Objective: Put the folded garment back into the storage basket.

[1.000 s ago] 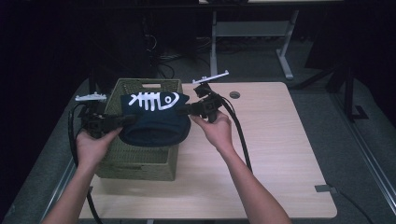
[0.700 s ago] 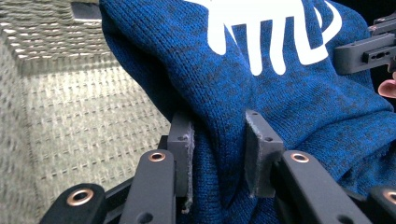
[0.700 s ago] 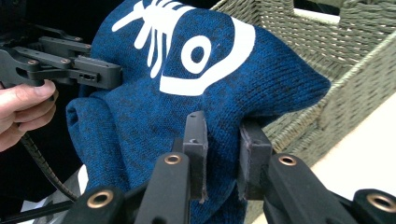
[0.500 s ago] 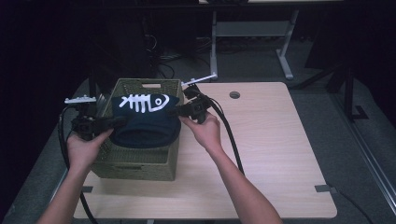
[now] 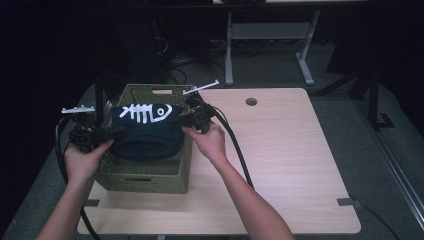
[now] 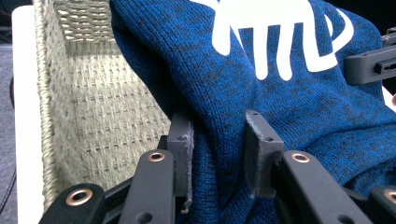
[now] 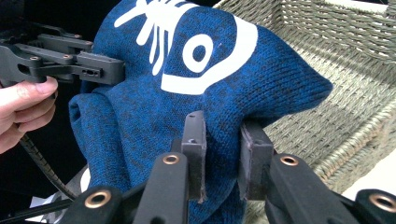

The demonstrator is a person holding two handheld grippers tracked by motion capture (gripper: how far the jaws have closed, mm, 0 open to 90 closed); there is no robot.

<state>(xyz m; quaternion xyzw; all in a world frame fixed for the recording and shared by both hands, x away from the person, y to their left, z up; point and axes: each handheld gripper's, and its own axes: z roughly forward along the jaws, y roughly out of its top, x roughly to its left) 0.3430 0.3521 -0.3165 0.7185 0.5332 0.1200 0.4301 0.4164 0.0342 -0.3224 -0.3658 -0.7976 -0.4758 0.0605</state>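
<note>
- High view: I hold the folded dark-blue knitted garment with the white fish-skeleton print (image 5: pixel 146 131) stretched between my two grippers, just above the open top of the olive-green woven basket (image 5: pixel 145 172) at the left end of the light wooden table (image 5: pixel 295 165). My left gripper (image 5: pixel 114 134) bites its left edge, my right gripper (image 5: pixel 181 120) its right edge. I judge this to be the lowering step: the garment is over the basket but not yet resting inside.
- Left gripper view: my jaws are clamped on a thick fold of the blue knit (image 6: pixel 219 158); the basket's woven inner wall (image 6: pixel 93 116) lies beside and below it.
- Right gripper view: these jaws pinch another fold of the garment (image 7: pixel 219 154), with the basket rim (image 7: pixel 355 126) just behind.
- Next, I think, both hands must sink evenly, keeping the bundle level and inside the rim, then let go together.
</note>
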